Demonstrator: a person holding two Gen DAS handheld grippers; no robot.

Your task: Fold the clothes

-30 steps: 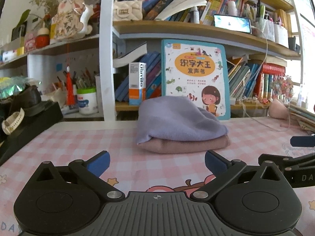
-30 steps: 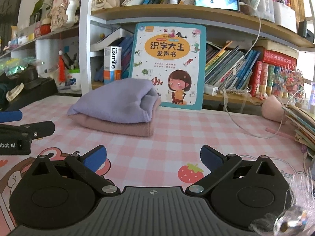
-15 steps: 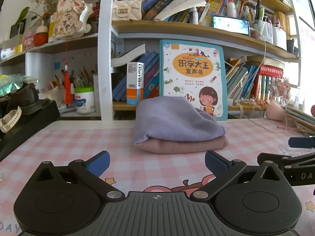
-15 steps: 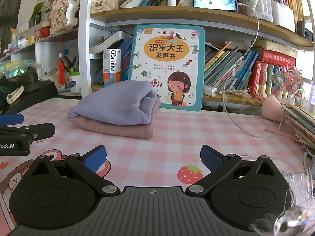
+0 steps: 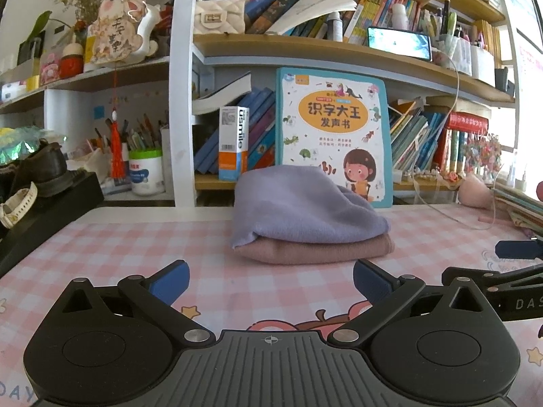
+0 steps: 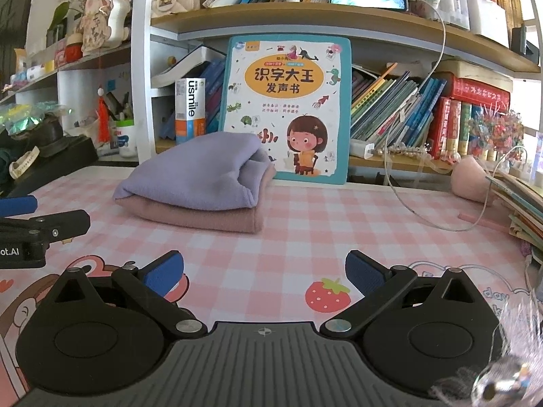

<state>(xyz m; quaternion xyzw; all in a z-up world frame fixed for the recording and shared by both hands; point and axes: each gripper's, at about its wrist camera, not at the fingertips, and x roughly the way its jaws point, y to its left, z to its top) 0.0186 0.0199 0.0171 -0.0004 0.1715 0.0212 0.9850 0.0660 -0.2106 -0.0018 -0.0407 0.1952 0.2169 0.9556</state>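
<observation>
The pink checked tabletop point(image 5: 135, 247) is bare in front of both tongs, so there is lots of room to reach forward. In the middle sits a pile: a purple cloth point(image 5: 302, 203) on a pink cloth point(image 5: 315, 251). Right behind the pile stands a big picture book point(image 6: 288, 108), and behind that the bookshelf point(image 6: 305, 17) blocks the way. On the left a black box point(image 5: 51, 210) stands at the edge. On the right lie a white cable point(image 6: 424, 217) and stacked books point(image 6: 522, 210).
</observation>
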